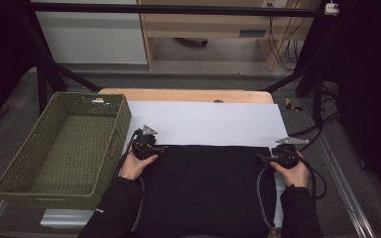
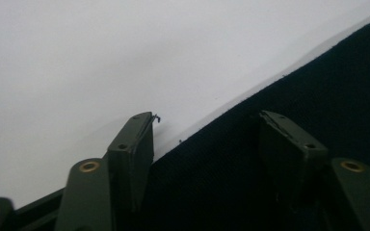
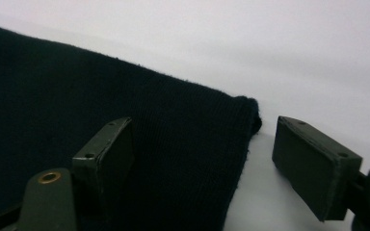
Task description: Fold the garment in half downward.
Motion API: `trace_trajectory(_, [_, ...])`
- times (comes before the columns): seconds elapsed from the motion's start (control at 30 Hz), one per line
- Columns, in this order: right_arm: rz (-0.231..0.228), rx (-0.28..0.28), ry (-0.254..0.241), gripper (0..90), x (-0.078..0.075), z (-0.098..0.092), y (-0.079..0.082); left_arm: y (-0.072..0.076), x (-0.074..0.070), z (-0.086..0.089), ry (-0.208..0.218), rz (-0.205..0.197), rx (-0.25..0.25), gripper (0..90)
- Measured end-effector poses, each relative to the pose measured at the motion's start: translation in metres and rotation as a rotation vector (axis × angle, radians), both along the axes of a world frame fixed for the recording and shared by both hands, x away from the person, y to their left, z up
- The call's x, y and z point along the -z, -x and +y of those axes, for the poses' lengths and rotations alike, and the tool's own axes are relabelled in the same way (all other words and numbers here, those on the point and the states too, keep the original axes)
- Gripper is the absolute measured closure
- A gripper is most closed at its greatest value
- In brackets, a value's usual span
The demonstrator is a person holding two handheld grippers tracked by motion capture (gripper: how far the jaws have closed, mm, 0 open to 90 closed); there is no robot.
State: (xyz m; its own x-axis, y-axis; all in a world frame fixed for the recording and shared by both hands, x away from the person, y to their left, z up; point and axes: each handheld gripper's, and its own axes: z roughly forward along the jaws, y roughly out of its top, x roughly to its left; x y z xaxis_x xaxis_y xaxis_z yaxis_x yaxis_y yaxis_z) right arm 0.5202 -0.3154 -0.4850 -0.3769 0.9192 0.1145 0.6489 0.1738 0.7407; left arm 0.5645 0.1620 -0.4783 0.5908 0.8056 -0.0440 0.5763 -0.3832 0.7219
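Fingers of my left gripper (image 2: 207,139) and right gripper (image 3: 204,163) stand apart, straddling the far corners of the black knit garment (image 1: 206,188) spread flat on the white-papered tabletop (image 1: 203,121). Next, I judge: pinch both corners, then lift.

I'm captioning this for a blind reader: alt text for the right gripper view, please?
The right gripper straddles a corner of a black cloth lying on a white sheet, fingers apart, one over the cloth and one over the sheet.

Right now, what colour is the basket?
Olive green basket, woven; best in the high view.
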Motion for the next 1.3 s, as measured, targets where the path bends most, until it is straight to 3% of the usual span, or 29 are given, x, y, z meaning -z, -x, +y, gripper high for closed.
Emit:
trace_trajectory(0.1, [-0.013, 0.007, 0.003, 33.8, 0.000, 0.001, 0.000, 0.000, 0.000, 0.000, -0.002, -0.001, -0.003, 41.6])
trace_trajectory(0.3, [-0.034, -0.004, 0.015, 45.0, 0.001, 0.001, 0.002, 0.003, 0.000, 0.000, 0.005, -0.004, 0.001, 56.8])
trace_trajectory(0.5, [-0.005, 0.007, 0.034, 55.4, -0.003, 0.007, 0.004, 0.006, -0.001, -0.003, 0.017, 0.003, 0.028, 74.9])
trace_trajectory(0.63, [0.025, 0.002, 0.024, 63.5, -0.005, 0.007, 0.006, 0.006, -0.002, -0.003, 0.019, 0.020, 0.032, 78.7])
trace_trajectory(0.8, [0.068, 0.011, -0.027, 79.0, -0.007, 0.005, 0.006, 0.006, -0.005, -0.004, -0.004, 0.025, 0.035, 81.8])
trace_trajectory(0.87, [0.083, 0.013, -0.039, 81.2, -0.007, 0.005, 0.006, 0.006, -0.007, -0.006, -0.009, 0.042, 0.024, 82.8])
trace_trajectory(1.0, [0.106, 0.023, -0.049, 83.3, -0.010, 0.004, 0.003, 0.005, -0.010, -0.007, -0.034, 0.030, 0.017, 83.9])
trace_trajectory(1.2, [0.069, 0.026, -0.014, 84.5, -0.014, 0.005, -0.005, -0.001, -0.024, -0.002, -0.022, -0.009, -0.009, 84.5])
trace_trajectory(1.3, [0.049, 0.032, -0.026, 84.5, -0.018, 0.006, -0.011, -0.008, -0.030, -0.001, -0.007, -0.022, -0.024, 84.5])
